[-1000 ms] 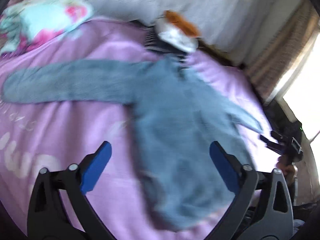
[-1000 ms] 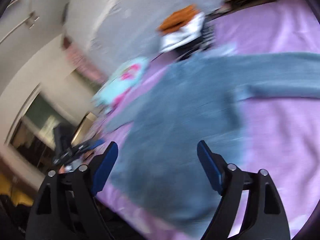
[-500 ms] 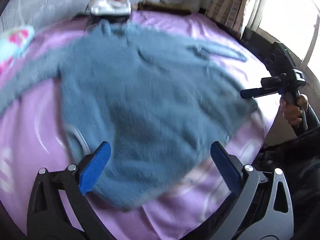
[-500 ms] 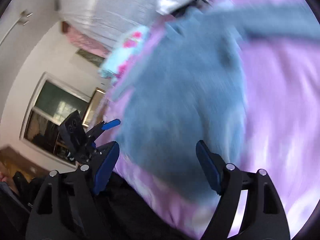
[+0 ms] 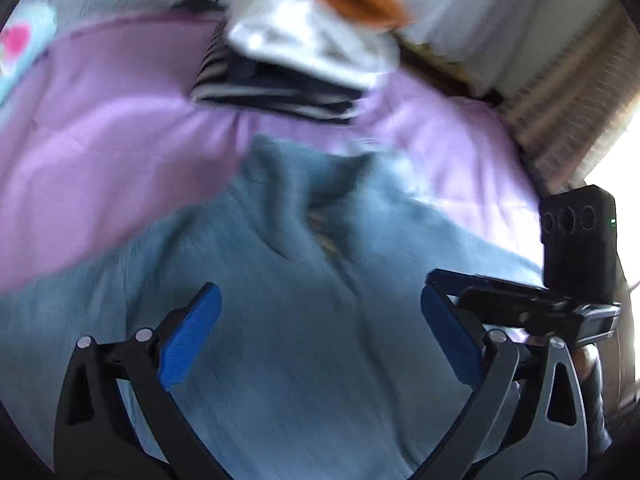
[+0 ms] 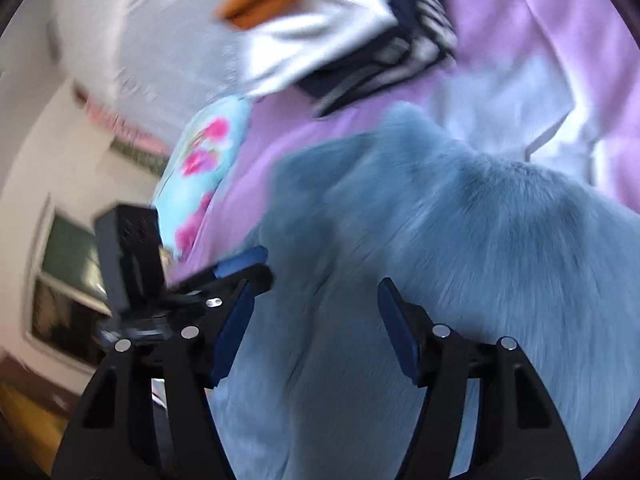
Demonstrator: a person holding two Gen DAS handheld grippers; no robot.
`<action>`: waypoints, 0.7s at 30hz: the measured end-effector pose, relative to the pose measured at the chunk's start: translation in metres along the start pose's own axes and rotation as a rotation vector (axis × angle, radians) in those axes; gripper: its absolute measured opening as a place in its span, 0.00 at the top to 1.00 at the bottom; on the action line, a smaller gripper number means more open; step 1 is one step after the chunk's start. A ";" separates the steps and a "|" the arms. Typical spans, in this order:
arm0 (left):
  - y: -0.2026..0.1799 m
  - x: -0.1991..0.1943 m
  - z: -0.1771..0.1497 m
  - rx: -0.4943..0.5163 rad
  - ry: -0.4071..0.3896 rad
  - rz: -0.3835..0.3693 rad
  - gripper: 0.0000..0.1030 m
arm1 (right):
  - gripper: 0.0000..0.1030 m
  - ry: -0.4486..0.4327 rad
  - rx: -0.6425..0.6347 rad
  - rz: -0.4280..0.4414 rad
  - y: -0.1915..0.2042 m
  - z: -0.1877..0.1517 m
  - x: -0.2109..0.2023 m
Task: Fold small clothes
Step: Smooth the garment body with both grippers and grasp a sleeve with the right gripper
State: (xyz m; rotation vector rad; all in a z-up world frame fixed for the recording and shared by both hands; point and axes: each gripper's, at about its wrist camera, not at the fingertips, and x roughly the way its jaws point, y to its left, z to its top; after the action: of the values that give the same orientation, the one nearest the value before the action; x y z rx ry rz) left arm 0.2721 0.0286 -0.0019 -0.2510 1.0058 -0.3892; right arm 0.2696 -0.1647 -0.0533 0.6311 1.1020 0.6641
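Both grippers over the sweater, nothing gripped

The blue sweater (image 5: 304, 320) lies flat on the purple bedspread (image 5: 104, 132), collar toward the folded pile (image 5: 296, 68). Left gripper (image 5: 320, 328) and right gripper (image 6: 316, 320) hover with jaws wide, likely lining up a fold.

You cannot read any text, label, brand or number here. Both views are blurred by motion, and the blue sweater (image 5: 304, 320) and the purple bed cover (image 5: 100, 128) show no legible writing.

Grey-blue sweater (image 5: 304, 320), lilac bedspread (image 5: 100, 128), floral turquoise pillow (image 6: 200, 168)
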 end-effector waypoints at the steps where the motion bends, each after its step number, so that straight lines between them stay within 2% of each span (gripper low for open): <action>1: 0.013 0.015 0.005 -0.033 0.021 0.047 0.02 | 0.50 -0.024 0.012 0.007 -0.009 0.009 0.000; 2: 0.026 0.027 0.011 -0.067 0.037 0.075 0.02 | 0.54 -0.077 0.022 0.004 -0.017 0.022 -0.003; 5: 0.042 0.031 0.030 -0.137 -0.017 0.049 0.02 | 0.54 -0.164 0.085 0.007 -0.031 0.039 -0.022; 8: 0.044 0.019 0.043 -0.188 -0.070 0.084 0.02 | 0.53 -0.203 0.050 0.026 -0.016 0.032 -0.047; 11: 0.042 -0.012 0.035 -0.218 -0.135 -0.077 0.02 | 0.49 -0.182 -0.027 0.103 0.009 0.012 -0.061; 12: 0.037 -0.022 0.030 -0.201 -0.139 -0.137 0.02 | 0.37 -0.150 -0.036 0.127 0.014 0.005 -0.057; 13: 0.029 -0.028 0.024 -0.168 -0.142 -0.161 0.02 | 0.29 -0.130 -0.034 0.136 0.018 0.001 -0.053; 15: 0.016 -0.026 0.013 -0.117 -0.124 -0.161 0.02 | 0.29 -0.077 -0.014 0.127 0.014 0.000 -0.030; 17: 0.005 -0.007 0.006 -0.078 -0.067 -0.156 0.02 | 0.29 -0.063 0.033 0.092 0.002 0.009 -0.007; 19: 0.007 0.023 0.006 -0.079 -0.020 -0.075 0.02 | 0.34 -0.100 0.046 0.078 -0.004 0.022 0.001; 21: 0.014 0.042 0.014 -0.109 -0.019 -0.028 0.02 | 0.34 -0.178 0.038 0.028 -0.007 0.038 -0.009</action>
State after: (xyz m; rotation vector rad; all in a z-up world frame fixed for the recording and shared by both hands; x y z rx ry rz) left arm 0.3072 0.0241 -0.0321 -0.3663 1.0067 -0.3568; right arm 0.3042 -0.1808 -0.0414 0.7259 0.9431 0.6000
